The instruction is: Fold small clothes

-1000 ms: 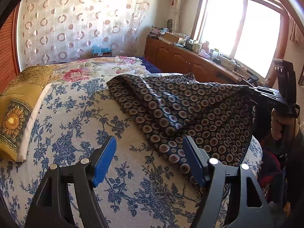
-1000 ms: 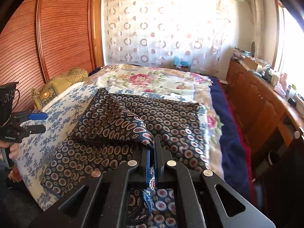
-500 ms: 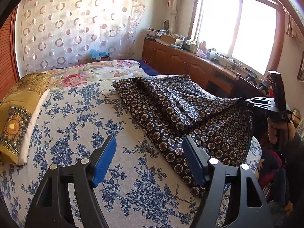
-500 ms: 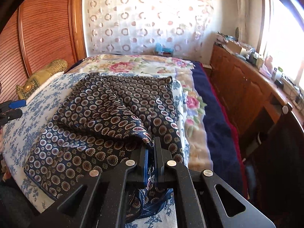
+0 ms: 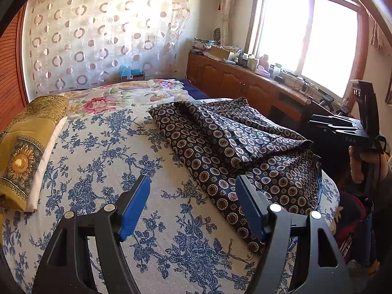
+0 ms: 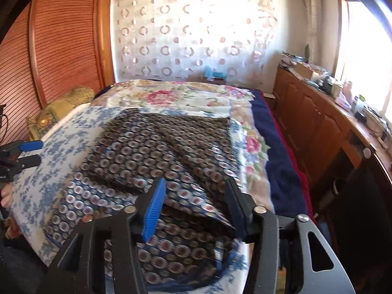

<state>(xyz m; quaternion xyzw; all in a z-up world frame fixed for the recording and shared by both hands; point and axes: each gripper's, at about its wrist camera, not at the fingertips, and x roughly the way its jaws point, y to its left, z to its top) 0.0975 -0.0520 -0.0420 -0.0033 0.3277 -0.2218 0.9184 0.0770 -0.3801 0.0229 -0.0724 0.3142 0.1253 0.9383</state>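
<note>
A dark navy garment with round flower dots (image 5: 235, 147) lies on the blue-flowered bedspread (image 5: 103, 161), folded over itself with a diagonal flap. In the right wrist view the garment (image 6: 152, 156) lies just ahead of and under the fingers. My left gripper (image 5: 192, 205) is open and empty, above the bedspread to the left of the garment's near edge. My right gripper (image 6: 193, 205) is open over the garment's near corner, holding nothing. The right gripper also shows at the garment's far right side in the left wrist view (image 5: 343, 127). The left gripper shows at the left edge of the right wrist view (image 6: 27, 152).
A yellow sunflower pillow (image 5: 22, 152) lies at the bed's left side. A pink-flowered quilt (image 5: 117, 98) covers the far end. A wooden cabinet (image 5: 245, 83) with clutter runs under the window on the right. A wooden slatted wardrobe (image 6: 58, 49) stands on the left.
My right gripper opened and let go of the garment corner it had pulled over; the garment now lies flatter on the bed. My left gripper stayed open with only its view shifting.
</note>
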